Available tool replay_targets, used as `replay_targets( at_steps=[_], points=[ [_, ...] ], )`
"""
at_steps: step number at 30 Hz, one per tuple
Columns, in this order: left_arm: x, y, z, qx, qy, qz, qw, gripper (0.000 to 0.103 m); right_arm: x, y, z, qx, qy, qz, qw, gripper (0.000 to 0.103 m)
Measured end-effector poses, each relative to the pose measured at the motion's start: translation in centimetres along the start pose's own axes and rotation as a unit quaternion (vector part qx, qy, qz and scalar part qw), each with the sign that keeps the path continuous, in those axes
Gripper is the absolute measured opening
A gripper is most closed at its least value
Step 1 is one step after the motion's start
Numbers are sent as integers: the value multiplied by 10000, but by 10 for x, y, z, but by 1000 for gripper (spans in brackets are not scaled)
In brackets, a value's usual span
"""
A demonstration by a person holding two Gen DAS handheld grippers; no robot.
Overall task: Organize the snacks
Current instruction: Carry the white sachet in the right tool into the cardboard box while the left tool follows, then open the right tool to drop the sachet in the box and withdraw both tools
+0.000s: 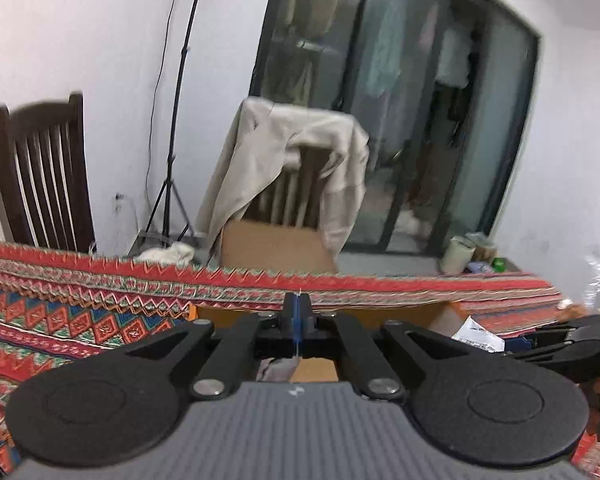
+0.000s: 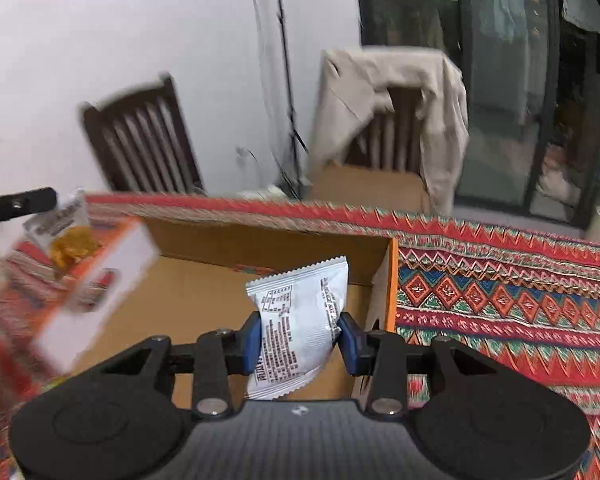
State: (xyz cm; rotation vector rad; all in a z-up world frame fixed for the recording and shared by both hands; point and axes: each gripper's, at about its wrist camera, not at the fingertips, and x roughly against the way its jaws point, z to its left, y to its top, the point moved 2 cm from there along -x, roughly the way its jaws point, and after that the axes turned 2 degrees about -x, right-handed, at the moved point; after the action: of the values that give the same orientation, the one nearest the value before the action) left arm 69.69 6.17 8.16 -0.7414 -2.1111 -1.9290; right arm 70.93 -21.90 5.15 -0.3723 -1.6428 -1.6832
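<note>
The right tongs point(image 2: 299, 330) are seen clamped on a white snack packet point(image 2: 300, 320), its printed back facing the camera; the blue pads point(image 2: 253, 340) are pressed against both side edges of the packet. The packet is held above an open cardboard box point(image 2: 204, 304), toward the box's right wall. The box sits on the bench, which is covered by a red patterned cloth point(image 2: 500, 292), near the bench's far edge.

The left tongs point(image 1: 297, 320) are seen pressed together, with something thin pinched between the pads, its edge barely visible in the left wrist view. In the right wrist view a blurred orange-and-white snack pack point(image 2: 88, 280) is seen at the box's left side, hanging under a black finger point(image 2: 18, 205) at the frame's left edge; whether that pack is the pinched item cannot be told for sure. A second white packet point(image 1: 478, 334) is seen at the right of the left wrist view, beside the other tongs' black linkage.

Beyond the bench's far edge a dark wooden chair point(image 1: 40, 172), a chair draped with a beige garment point(image 1: 292, 152), a tripod stand point(image 1: 172, 184) and glass sliding doors point(image 1: 400, 100) are visible.
</note>
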Motion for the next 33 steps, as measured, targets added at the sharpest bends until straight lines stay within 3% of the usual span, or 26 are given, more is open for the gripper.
replay_targets(
  at_steps=[3, 6, 8, 10, 14, 18, 20, 23, 29, 33],
  points=[
    [-39, -4, 11, 3, 165, 288, 9994, 1, -56, 16, 7, 150, -390, 389, 9984, 39],
    [-65, -5, 22, 119, 270, 577, 9979, 12, -96, 24, 12, 280, -743, 629, 9949, 46],
    [-72, -5, 28, 178, 216, 677, 9973, 54, -113, 27, 14, 421, -1012, 672, 9917, 61],
    [-69, -4, 32, 277, 135, 644, 9974, 65, -119, 27, 16, 446, -1070, 630, 9913, 62],
    [-51, -1, 34, 265, 35, 674, 9974, 71, -110, 32, 14, 460, -1064, 460, 9922, 74],
    [-21, 7, 27, 138, 170, 827, 9963, 87, -80, 40, 8, 306, -1002, 284, 9941, 78],
    [-2, 11, 20, 74, 447, 945, 9945, 101, -58, 43, 6, 194, -951, 221, 9950, 80],
    [41, 15, 8, 16, 623, 951, 9935, 103, -15, 41, 3, -26, -836, 48, 9965, 92],
    [152, 15, -34, -406, 652, 473, 9959, 103, 100, 23, 11, -24, -804, -374, 9961, 93],
    [229, -1, -68, -791, 987, 184, 9918, 103, 187, 1, 20, 26, -625, -730, 9954, 103]
  ],
)
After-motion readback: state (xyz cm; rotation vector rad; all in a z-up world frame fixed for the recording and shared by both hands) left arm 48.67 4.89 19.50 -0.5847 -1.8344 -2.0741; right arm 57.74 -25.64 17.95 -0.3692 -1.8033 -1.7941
